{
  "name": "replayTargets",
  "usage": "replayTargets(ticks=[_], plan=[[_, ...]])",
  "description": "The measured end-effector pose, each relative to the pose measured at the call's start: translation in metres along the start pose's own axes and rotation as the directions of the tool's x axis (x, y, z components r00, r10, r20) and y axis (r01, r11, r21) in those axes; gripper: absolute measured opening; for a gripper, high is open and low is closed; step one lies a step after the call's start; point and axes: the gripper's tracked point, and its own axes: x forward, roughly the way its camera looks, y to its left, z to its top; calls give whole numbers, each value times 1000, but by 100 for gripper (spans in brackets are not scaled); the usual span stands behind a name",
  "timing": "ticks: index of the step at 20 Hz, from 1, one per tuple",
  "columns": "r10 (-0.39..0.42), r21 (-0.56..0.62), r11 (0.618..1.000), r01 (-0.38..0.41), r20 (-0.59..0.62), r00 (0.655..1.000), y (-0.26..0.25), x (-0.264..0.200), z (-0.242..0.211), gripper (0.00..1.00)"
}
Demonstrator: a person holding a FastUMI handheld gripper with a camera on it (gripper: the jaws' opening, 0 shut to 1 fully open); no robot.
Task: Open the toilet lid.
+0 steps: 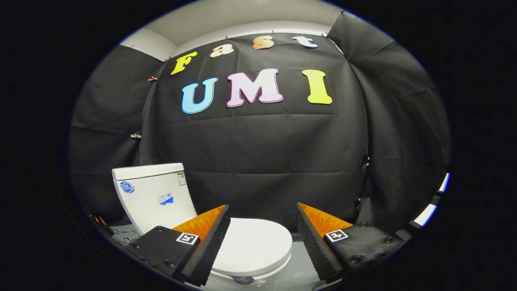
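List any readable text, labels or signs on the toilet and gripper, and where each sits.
No text here is legible.
Round sticker on the toilet tank: too small to read.
Printed label mid-tank front: blurred.
Small tag at the tank's upper corner: too small.
Round mark on the bowl front below the closed lid: unreadable.
Square coded markers on both fingers: patterns, no words.
Gripper jaws open, lid between them, untouched.

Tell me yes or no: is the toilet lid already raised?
No: the toilet lid lies flat and closed ahead of the tank, with the open gripper above it, its fingers not touching it.
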Motion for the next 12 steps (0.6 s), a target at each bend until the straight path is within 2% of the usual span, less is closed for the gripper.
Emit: replayTargets(ticks=[12], plan=[[6, -1, 1000, -6, -23, 1000, 1, 1, -9, 98]])
